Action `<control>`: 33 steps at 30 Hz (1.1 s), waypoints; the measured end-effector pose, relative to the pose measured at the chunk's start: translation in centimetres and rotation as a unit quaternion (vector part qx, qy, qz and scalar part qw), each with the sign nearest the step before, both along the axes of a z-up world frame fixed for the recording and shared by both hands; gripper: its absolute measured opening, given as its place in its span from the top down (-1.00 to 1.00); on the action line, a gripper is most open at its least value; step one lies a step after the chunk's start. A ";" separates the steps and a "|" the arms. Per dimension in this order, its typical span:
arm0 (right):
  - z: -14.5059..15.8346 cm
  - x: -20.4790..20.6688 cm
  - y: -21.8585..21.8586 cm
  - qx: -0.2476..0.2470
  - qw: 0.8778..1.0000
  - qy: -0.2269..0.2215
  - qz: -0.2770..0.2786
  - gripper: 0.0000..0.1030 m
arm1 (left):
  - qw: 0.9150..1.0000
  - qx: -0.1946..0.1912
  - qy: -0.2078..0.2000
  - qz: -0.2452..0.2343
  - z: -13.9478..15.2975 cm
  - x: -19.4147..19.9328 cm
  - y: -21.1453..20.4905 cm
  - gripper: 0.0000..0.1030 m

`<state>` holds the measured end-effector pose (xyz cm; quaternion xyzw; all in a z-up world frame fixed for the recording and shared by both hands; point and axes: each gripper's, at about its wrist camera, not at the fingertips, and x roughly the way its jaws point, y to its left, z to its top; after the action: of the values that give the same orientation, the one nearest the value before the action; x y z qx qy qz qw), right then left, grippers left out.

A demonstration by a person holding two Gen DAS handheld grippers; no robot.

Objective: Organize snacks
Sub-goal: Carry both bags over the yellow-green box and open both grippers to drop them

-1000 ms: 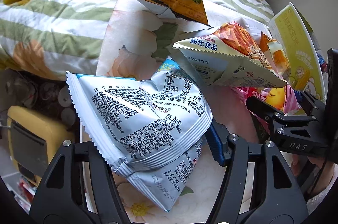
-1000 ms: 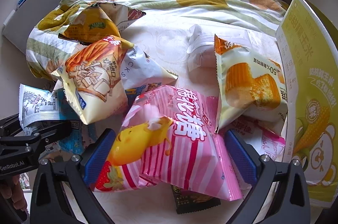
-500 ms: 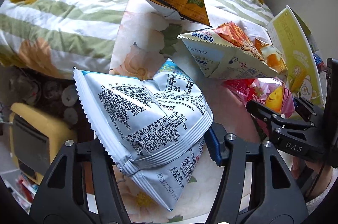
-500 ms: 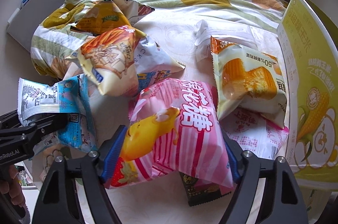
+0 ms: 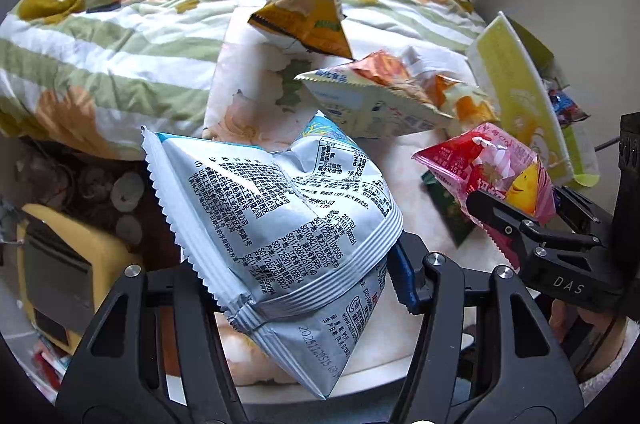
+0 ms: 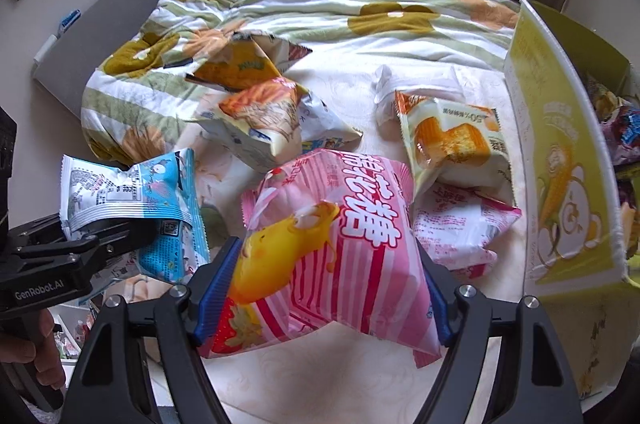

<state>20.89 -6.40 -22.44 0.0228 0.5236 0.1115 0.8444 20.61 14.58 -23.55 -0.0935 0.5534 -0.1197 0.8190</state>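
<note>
**Both packets clear of the pile**

Nearest the right wrist camera, the right gripper [image 6: 320, 288] has its blue pads pressed into the sides of the pink-and-white striped plastic candy bag with a yellow cartoon figure [image 6: 332, 248]. A second ago those jaws stood wide around the bag as it lay on the bed; they have since closed onto it, and the bag now hangs lifted, its lower corner off the cream patterned sheet [image 6: 320, 384]. The left gripper [image 5: 304, 276] pinches the silver-white crinkled foil snack packet with black print and a blue front [image 5: 280, 220], which was already gripped and has risen further, so more sheet shows beneath it.

Just beyond lie the packets not yet picked up: a pale pink printed pouch [image 6: 456, 232], a white packet picturing orange cake [image 6: 452, 144], a white-and-orange puffed-snack bag [image 6: 260, 120] and a yellow triangular packet [image 6: 240, 64]. At the right stands the yellow-green cardboard box with a cartoon corn bear [image 6: 560, 184], with wrappers visible inside. Farthest is the rumpled green-striped floral quilt [image 6: 320, 4].

With both packets secured and airborne, the picking stage looks finished; carrying them across to the box is probably next.
</note>
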 end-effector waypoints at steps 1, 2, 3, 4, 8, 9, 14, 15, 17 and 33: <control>0.5 -0.3 -0.3 0.001 1.000 -0.005 -0.003 -0.46 | 1.000 -0.001 -0.003 -0.003 0.4 -0.2 -0.1 -0.07; 1.3 -0.7 -0.5 0.003 1.000 -0.009 -0.009 -0.46 | 1.000 -0.004 -0.007 -0.007 1.0 -0.5 -0.3 -0.07; 1.7 -1.0 -0.7 0.006 1.000 -0.013 -0.013 -0.46 | 1.000 -0.006 -0.010 -0.011 1.5 -0.7 -0.5 -0.07; 2.2 -1.4 -1.0 0.010 1.000 -0.017 -0.019 -0.46 | 1.000 -0.007 -0.014 -0.015 1.9 -0.9 -0.8 -0.07; 4.5 -2.7 -2.7 0.016 0.998 -0.037 -0.039 -0.46 | 0.999 -0.013 -0.035 -0.032 4.4 -1.1 -2.5 -0.07; 5.1 -2.9 -3.2 0.017 0.998 -0.042 -0.043 -0.46 | 0.998 -0.015 -0.041 -0.035 5.0 -1.0 -3.0 -0.07; 8.5 -3.1 -7.2 0.023 0.995 -0.079 -0.065 -0.46 | 0.995 -0.017 -0.072 -0.060 8.4 -0.1 -7.6 -0.07; 9.1 -3.1 -8.1 0.023 0.994 -0.085 -0.067 -0.46 | 0.995 -0.019 -0.079 -0.063 9.1 0.2 -8.6 -0.07; 10.4 -2.9 -10.2 0.022 0.992 -0.102 -0.072 -0.46 | 0.993 -0.020 -0.091 -0.065 10.5 0.9 -11.0 -0.07; 13.4 3.9 -30.8 0.014 0.987 -0.139 -0.080 -0.46 | 0.992 -0.022 -0.104 -0.068 12.0 11.7 -35.3 -0.08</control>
<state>24.75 -37.17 -9.08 0.0602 0.3960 0.0529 0.9147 32.32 -20.69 -11.58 -0.0612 0.4676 -0.1961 0.8597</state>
